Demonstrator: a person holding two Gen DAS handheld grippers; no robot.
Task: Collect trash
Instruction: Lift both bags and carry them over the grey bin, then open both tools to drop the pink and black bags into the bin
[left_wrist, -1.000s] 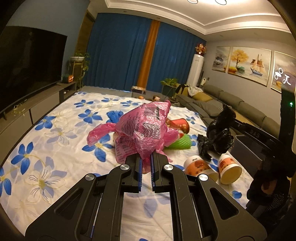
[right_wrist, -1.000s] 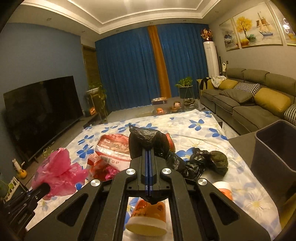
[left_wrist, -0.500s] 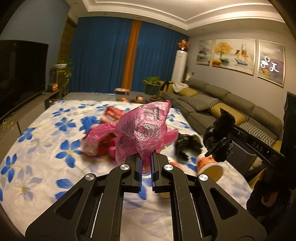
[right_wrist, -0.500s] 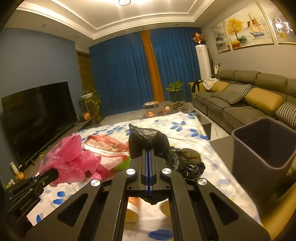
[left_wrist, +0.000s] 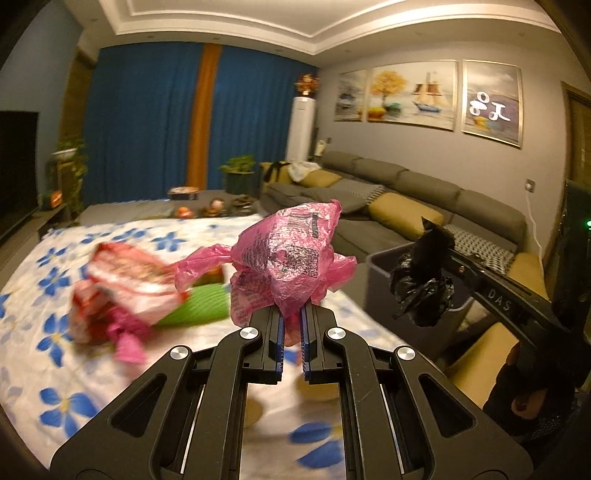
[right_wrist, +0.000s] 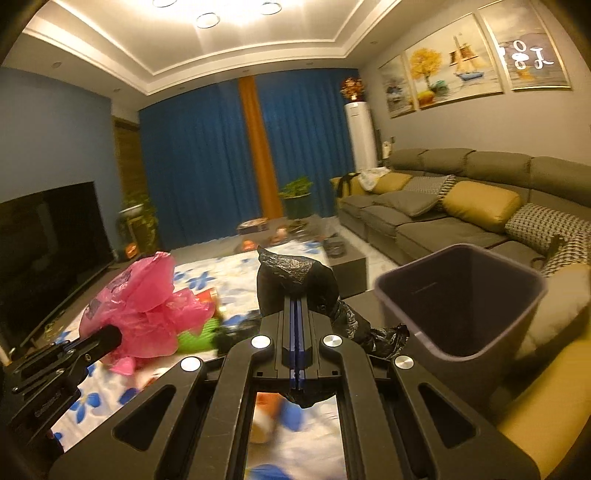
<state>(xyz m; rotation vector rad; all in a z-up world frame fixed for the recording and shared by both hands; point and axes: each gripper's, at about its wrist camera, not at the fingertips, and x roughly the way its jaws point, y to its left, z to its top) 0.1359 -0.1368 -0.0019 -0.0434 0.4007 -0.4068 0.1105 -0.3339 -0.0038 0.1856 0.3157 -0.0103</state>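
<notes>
The left gripper (left_wrist: 291, 325) is clamped on a pink bag (left_wrist: 291, 254), and the right gripper (right_wrist: 297, 314) pinches a black bag (right_wrist: 295, 280), both raised above the floral cloth (left_wrist: 33, 295). The bin (right_wrist: 461, 295) stands just right of them, near the sofa (right_wrist: 461, 206). Best carry each bag fully over the rim before letting go, as light plastic may drift.

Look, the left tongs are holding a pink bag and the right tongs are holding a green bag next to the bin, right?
Almost. The left tongs do hold the pink bag, but the bag in the right tongs is black, not green. The right wrist view shows it clamped beside the bin.
</notes>
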